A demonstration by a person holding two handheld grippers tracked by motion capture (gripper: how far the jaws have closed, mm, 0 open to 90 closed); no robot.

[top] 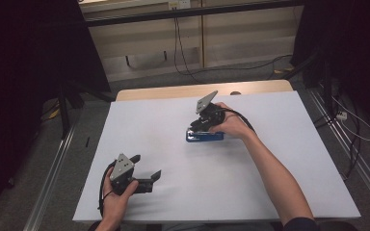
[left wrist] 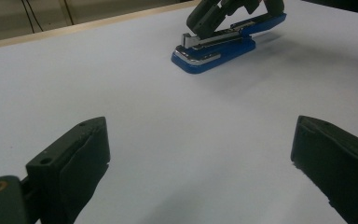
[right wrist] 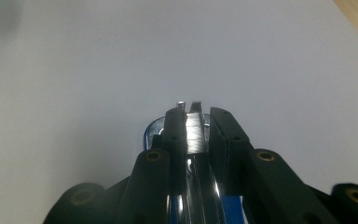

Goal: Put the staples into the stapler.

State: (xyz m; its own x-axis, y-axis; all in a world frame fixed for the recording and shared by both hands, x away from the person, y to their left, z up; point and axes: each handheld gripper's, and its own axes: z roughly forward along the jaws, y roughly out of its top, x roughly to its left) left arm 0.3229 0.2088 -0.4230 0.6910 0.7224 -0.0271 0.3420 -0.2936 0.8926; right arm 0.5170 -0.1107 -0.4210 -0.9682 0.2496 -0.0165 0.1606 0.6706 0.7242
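Observation:
A blue stapler (top: 204, 136) with a chrome magazine lies on the white table (top: 270, 168), a little right of the middle. My right gripper (top: 200, 126) comes down on it from behind and is shut on it. In the right gripper view the two black jaws of that gripper (right wrist: 195, 116) pinch the sides of the stapler (right wrist: 195, 135). The left gripper view shows the stapler (left wrist: 214, 53) with its blue top lifted off the base and the right gripper (left wrist: 205, 21) on it. My left gripper (top: 147, 165) stands open near the front left edge, and nothing lies between the jaws of that gripper (left wrist: 200, 126).
A strip of bare wood (top: 250, 87) runs along the table's far edge. Beyond it cables (top: 183, 62) trail over the floor. Dark curtains hang at both sides. Metal rails (top: 53, 168) run along the floor by the table.

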